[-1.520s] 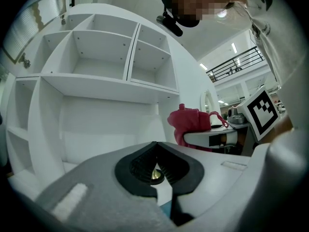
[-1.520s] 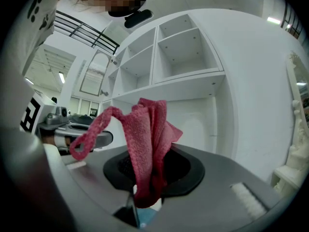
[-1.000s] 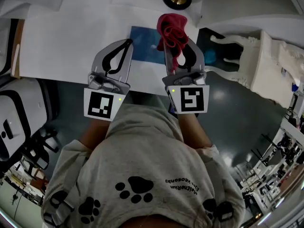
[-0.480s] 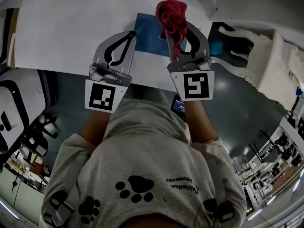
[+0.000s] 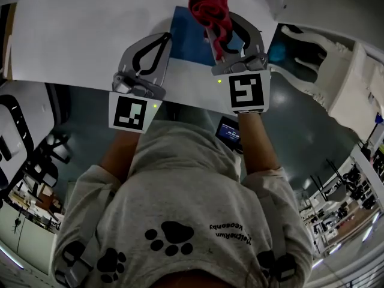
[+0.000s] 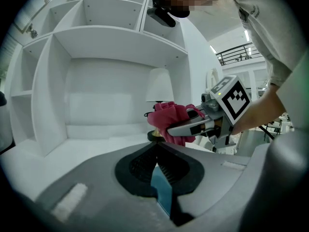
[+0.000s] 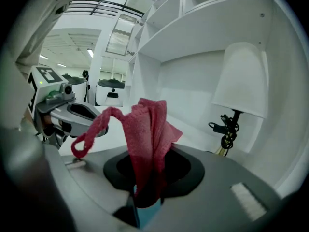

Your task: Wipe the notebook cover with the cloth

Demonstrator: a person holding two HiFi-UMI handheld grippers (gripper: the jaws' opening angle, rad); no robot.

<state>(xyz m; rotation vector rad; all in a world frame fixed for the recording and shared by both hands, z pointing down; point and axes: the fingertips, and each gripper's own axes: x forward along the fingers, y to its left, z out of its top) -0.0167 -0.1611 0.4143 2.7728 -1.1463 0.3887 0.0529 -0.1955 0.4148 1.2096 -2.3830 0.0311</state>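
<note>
A blue notebook (image 5: 185, 41) lies flat on the white desk (image 5: 78, 41). My right gripper (image 5: 216, 30) hovers over the notebook's right part, shut on a red cloth (image 5: 209, 6) that bunches up above its tips. In the right gripper view the cloth (image 7: 145, 129) stands out of the closed jaws, with one loop drooping left. My left gripper (image 5: 167, 38) is at the notebook's left edge, shut with nothing in it. In the left gripper view a sliver of the notebook (image 6: 162, 191) shows below its tips (image 6: 155, 160), and the cloth (image 6: 170, 120) is seen ahead.
White shelving (image 6: 106, 57) rises behind the desk. A lamp (image 7: 239, 81) with a white shade and a dark round base (image 6: 153, 136) stands at the back. A white ornate chair (image 5: 336, 71) is to the right of the desk.
Both grippers have moved farther over the desk. The right one has carried the cloth toward the notebook's far edge, still held; the left stays shut beside it.
</note>
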